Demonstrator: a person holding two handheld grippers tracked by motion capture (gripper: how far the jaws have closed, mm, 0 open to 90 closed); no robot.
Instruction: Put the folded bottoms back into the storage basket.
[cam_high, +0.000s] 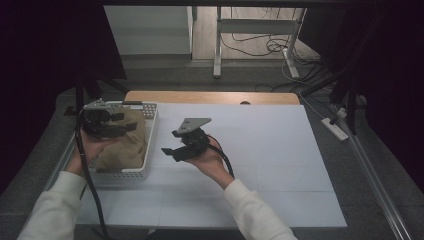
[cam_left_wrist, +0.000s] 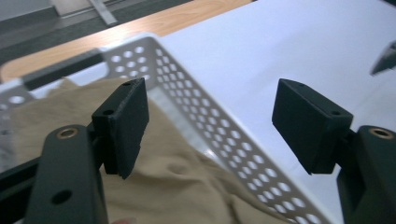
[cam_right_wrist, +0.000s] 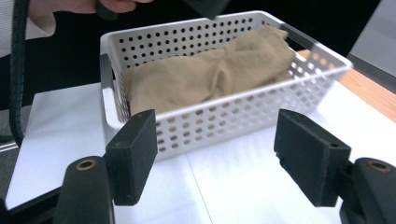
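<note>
A white perforated basket (cam_high: 151, 131) stands at the left of the table and holds a crumpled tan cloth (cam_high: 125, 147). My left gripper (cam_high: 124, 122) hovers over the cloth with its jaws pointing right. In the left gripper view it (cam_left_wrist: 210, 126) is open and empty above the cloth (cam_left_wrist: 177, 186) and the basket's wall (cam_left_wrist: 187, 88). My right gripper (cam_high: 171, 142) is held just right of the basket, aimed at it. In the right gripper view it (cam_right_wrist: 215, 154) is open with nothing between its pads, facing the basket's side (cam_right_wrist: 224, 121) and the cloth (cam_right_wrist: 201, 74).
A white mat (cam_high: 260, 150) covers the wooden table (cam_high: 210, 97), with bare room to the right of the basket. Beyond the table are desk legs (cam_high: 217, 45) and cables on the floor. A power strip (cam_high: 336, 129) lies on the floor at the right.
</note>
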